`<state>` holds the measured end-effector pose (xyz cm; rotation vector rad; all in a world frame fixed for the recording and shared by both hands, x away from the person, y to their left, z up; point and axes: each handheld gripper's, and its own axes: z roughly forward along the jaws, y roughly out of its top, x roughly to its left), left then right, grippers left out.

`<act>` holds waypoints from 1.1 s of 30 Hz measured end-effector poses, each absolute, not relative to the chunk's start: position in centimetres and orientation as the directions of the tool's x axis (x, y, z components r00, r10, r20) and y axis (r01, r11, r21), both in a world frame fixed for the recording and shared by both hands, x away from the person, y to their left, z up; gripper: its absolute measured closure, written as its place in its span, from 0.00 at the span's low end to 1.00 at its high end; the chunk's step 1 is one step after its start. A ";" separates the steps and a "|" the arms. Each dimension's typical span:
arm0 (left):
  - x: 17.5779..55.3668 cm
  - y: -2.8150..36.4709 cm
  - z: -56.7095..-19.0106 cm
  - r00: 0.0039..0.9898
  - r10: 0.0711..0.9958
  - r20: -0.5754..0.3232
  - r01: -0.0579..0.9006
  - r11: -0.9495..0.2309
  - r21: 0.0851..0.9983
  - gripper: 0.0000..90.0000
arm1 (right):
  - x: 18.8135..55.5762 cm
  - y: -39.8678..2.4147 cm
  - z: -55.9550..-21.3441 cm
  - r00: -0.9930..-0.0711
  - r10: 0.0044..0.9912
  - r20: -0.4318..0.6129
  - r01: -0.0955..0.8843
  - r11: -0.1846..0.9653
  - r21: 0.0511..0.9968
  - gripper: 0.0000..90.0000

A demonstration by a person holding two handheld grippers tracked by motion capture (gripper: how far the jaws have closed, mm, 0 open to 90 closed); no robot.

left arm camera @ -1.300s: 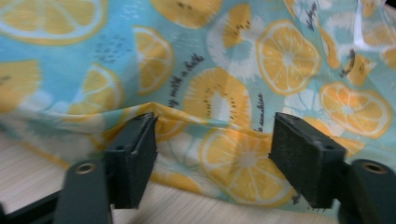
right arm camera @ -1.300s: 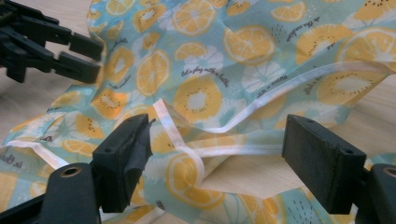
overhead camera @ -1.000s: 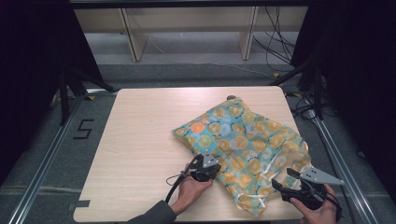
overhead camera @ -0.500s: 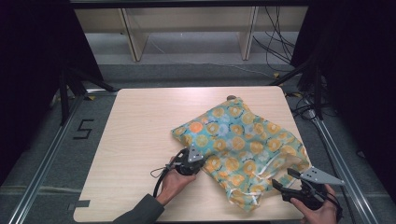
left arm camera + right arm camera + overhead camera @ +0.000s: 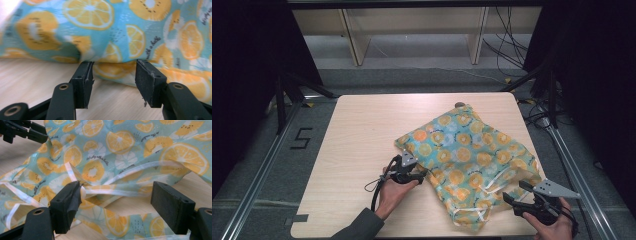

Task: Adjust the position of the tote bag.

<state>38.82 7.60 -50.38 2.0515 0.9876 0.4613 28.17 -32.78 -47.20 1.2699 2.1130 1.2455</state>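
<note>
Two hand-held grippers are at the near edge of the light wooden table (image 5: 362, 130). Compared with half a second ago, the left gripper (image 5: 421, 175) has closed in on the near-left edge of the crumpled teal fabric bag printed with orange citrus slices (image 5: 467, 160); the right gripper (image 5: 514, 202) is roughly where it was.

Left gripper, own view: jaws parted, nothing between them, tips level with the bag's lower edge (image 5: 112, 67); contact cannot be confirmed.

Right gripper, own view: jaws spread wide, gripping nothing. A white ribbon handle (image 5: 117, 192) crosses the gap between them and its near end lies against the left jaw.

The bag lies on the right half of the table, reaching from the near edge towards the far right corner.
</note>
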 end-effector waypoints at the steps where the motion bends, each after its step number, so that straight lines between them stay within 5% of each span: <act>1: 38.7 7.6 -50.4 0.619 0.785 -0.035 0.483 -0.346 0.804 0.51 | 28.2 -32.8 -47.2 -0.520 0.847 0.106 0.508 0.207 0.836 0.28; 8: 39.4 7.1 -50.8 0.630 0.774 -0.071 0.515 -0.347 0.784 0.53 | 28.3 -32.8 -47.2 -0.530 0.844 0.082 0.492 0.227 0.840 0.28; 12: 40.2 6.9 -51.1 0.654 0.753 -0.074 0.511 -0.367 0.778 0.76 | 28.3 -32.7 -47.3 -0.529 0.844 0.093 0.499 0.220 0.838 0.28; 13: 40.4 7.3 -50.9 0.684 0.729 -0.032 0.473 -0.410 0.780 0.98 | 28.2 -32.7 -47.2 -0.517 0.849 0.106 0.510 0.206 0.835 0.28; 33: 49.4 12.5 -50.0 0.583 0.811 0.049 0.523 -0.421 0.741 0.99 | 28.3 -32.9 -47.2 -0.525 0.844 0.105 0.509 0.213 0.834 0.28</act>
